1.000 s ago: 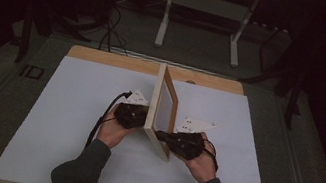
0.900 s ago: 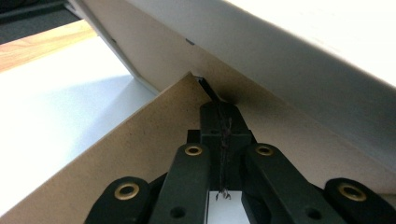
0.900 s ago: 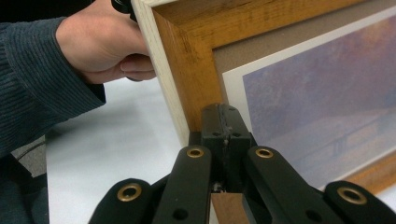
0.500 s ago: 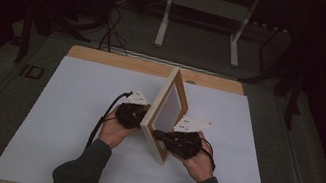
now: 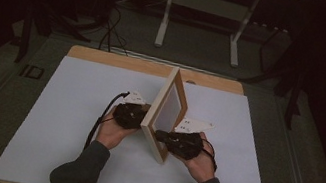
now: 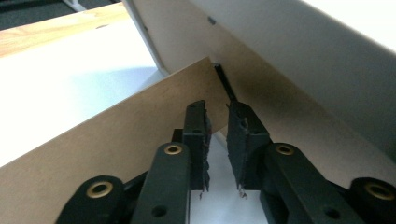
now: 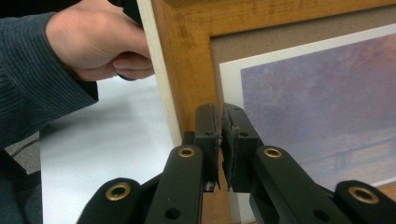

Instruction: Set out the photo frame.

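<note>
**Both grippers at the standing picture frame, jaws just parted**

Picture frame (image 5: 163, 112): wooden, standing on edge on the white table cover (image 5: 64, 120), roughly mid-table, leaning slightly. Print side faces the person's right; brown backing faces the left.

Left gripper (image 6: 217, 135): at the back of the frame. Jaws have just been opening; a narrow gap now shows between the pads. The brown easel stand (image 6: 116, 144) of the frame lies just beside the left-hand pad in the left gripper view, apparently alongside it rather than between the pads. A thin black hinge strip (image 6: 225, 84) sits just beyond the fingertips. Nothing visibly pinched.

Right gripper (image 7: 220, 135): at the front of the frame, fingertips near the inner edge of the wooden moulding, where it meets the grey mat. Jaws have just been opening; only a slit between the pads, nothing seen inside it. Whether the tips touch the frame face cannot be told.

The left hand (image 7: 98, 39) shows beyond the frame's edge in the right gripper view.
</note>
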Motion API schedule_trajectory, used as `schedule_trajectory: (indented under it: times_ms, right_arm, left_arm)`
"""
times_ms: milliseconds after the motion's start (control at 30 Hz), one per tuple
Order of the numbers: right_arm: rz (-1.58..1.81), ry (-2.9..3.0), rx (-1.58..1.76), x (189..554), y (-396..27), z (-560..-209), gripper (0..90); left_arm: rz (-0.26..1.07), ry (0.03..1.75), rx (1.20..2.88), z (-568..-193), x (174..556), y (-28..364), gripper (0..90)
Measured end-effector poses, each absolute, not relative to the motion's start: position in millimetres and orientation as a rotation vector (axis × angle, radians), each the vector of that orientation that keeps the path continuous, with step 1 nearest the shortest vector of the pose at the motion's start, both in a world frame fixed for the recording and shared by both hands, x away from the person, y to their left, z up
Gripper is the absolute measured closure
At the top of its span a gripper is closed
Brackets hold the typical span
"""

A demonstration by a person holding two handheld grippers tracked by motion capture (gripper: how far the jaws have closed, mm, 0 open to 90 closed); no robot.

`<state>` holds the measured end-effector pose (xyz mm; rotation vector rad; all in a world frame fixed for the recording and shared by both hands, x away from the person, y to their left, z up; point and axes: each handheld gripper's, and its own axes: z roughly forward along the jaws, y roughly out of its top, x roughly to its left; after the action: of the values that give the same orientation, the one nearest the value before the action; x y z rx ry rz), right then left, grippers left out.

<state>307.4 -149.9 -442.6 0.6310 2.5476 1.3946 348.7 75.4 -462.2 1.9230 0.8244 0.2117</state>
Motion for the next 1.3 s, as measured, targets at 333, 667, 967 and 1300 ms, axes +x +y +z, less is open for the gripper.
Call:
schedule_trajectory:
  times_ms: [333, 667, 967, 1300]
  right_arm:
    - [1.379, 2.541, 0.651, 308.9, -156.1, -443.7, 82.0]
    - [1.368, 2.528, 0.678, 310.4, -165.4, -444.5, 79.7]
    - [1.352, 2.517, 0.712, 312.5, -174.6, -447.7, 77.6]
    - [1.344, 2.510, 0.741, 313.2, -180.9, -450.8, 75.9]
  left_arm:
    - [0.229, 0.829, 1.941, -457.0, 339.7, 88.9, 65.9]
    - [0.219, 0.834, 1.955, -456.2, 327.9, 101.0, 58.1]
    - [0.173, 0.836, 1.954, -457.5, 315.1, 111.3, 53.0]
    - [0.157, 0.795, 1.972, -458.5, 298.6, 116.9, 44.1]
